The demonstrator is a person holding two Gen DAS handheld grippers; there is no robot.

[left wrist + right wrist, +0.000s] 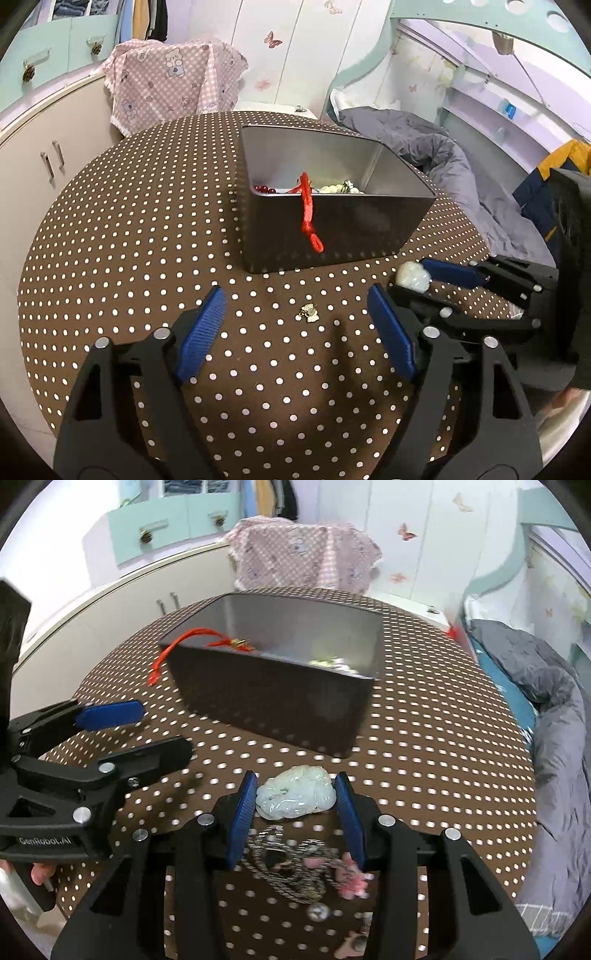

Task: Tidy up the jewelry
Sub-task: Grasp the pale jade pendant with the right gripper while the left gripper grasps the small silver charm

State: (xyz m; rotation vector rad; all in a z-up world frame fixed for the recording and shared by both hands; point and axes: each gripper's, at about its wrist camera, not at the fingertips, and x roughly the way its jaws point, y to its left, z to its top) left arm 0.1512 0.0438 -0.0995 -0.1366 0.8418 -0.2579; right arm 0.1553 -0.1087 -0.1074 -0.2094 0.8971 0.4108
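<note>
A dark metal box (332, 229) stands on the polka-dot table (129, 240), holding red beads, pale beads and a red cord (308, 218) that hangs over its front wall. My left gripper (295, 328) is open just above a small gold trinket (309, 312) lying on the cloth. My right gripper (297, 805) is shut on a pale jade pendant (295, 792), held above the table in front of the box (280, 698). A silver chain with pink beads (303, 867) dangles or lies beneath it. The pendant also shows in the left wrist view (413, 277).
A pink checked cloth (173, 81) drapes a chair behind the table. White cabinets (44, 147) stand to the left. A bed with a grey quilt (443, 155) lies to the right. The left gripper shows in the right wrist view (147, 731).
</note>
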